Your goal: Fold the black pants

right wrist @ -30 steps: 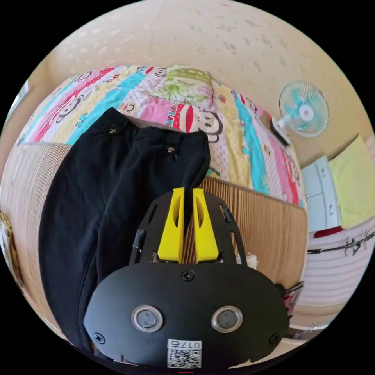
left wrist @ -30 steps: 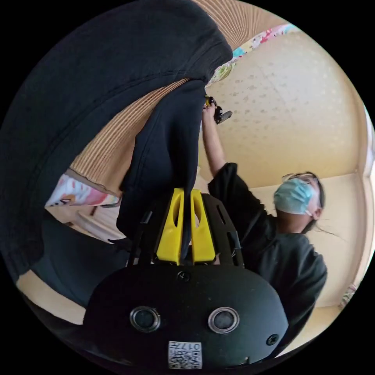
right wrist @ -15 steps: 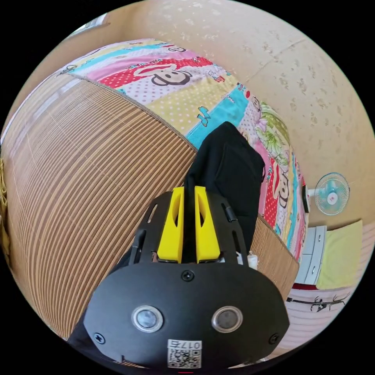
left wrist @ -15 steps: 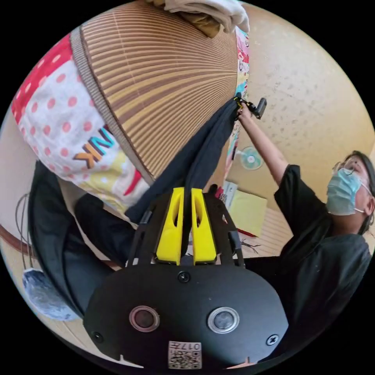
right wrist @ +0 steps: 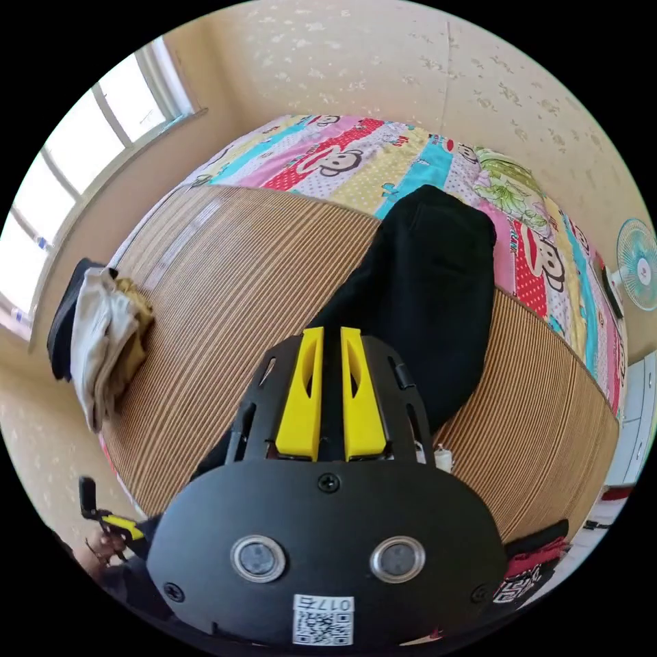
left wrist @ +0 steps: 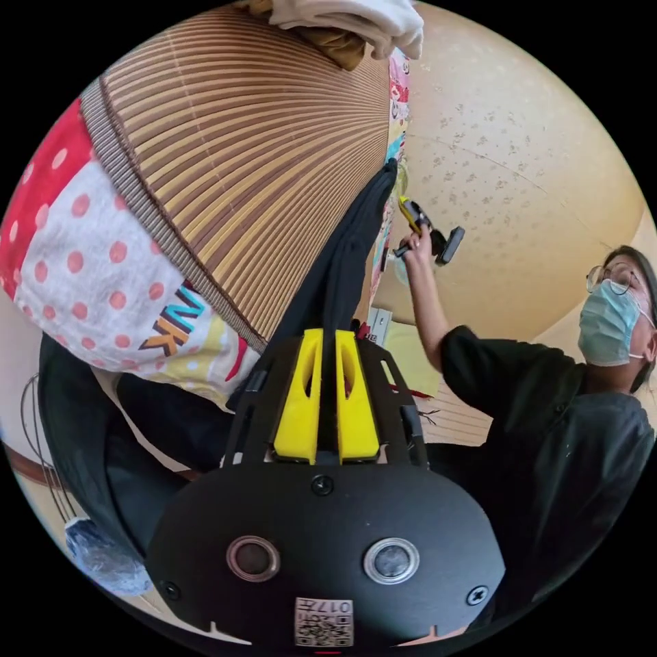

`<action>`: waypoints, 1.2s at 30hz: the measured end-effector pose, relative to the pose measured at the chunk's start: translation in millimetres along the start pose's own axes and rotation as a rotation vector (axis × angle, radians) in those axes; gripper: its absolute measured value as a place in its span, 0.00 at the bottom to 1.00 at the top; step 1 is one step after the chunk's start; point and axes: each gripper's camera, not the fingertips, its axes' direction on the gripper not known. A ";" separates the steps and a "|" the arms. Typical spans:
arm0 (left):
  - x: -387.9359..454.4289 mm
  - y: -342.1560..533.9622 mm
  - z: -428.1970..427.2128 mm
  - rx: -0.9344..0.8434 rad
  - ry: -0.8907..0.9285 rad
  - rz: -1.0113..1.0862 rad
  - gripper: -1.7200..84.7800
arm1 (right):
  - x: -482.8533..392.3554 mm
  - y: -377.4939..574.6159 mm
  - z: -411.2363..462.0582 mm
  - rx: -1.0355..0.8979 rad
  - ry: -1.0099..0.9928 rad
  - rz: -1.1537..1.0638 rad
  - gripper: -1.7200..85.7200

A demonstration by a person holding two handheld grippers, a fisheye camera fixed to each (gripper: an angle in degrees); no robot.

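The black pants (left wrist: 342, 274) run as a narrow band from my left gripper (left wrist: 325, 333) up across the striped bamboo mat (left wrist: 260, 137). That gripper is shut on them, with black cloth rising from between its yellow jaws. In the right gripper view the pants (right wrist: 438, 274) lie doubled on the mat (right wrist: 239, 274), their far end on the cartoon quilt (right wrist: 328, 150). My right gripper (right wrist: 330, 332) hovers above them with its jaws close together. Seen from the left gripper view, the right gripper (left wrist: 409, 213) sits in a hand just beside the pants' edge, apart from the cloth. The left gripper (right wrist: 113, 523) shows low at the mat's near edge.
A pile of light and tan clothes (right wrist: 102, 335) lies at the mat's edge under the window (right wrist: 82, 157). A fan (right wrist: 640, 263) stands beyond the bed. The person in a dark top (left wrist: 547, 424) stands at the bedside, one arm raised.
The right gripper has come off the far end of the pants and lifted back, so its view takes in the whole bed. The pants' far end rests on the quilt. The left gripper keeps its hold.
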 end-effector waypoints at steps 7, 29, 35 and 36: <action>-16.9 -16.4 17.0 -0.097 -0.071 -0.047 0.07 | -108.5 224.0 -67.4 -0.234 -0.212 -0.172 0.09; 27.9 -2.8 111.0 -0.591 -0.192 0.313 0.06 | -101.6 359.0 -205.6 -0.127 -0.471 0.375 0.05; -34.2 9.8 146.4 -0.527 -0.449 0.236 0.06 | -106.5 372.8 -164.7 -0.246 -0.371 0.453 0.05; -37.7 9.9 148.8 -0.529 -0.422 0.248 0.05 | -104.8 372.4 -163.4 -0.243 -0.390 0.481 0.05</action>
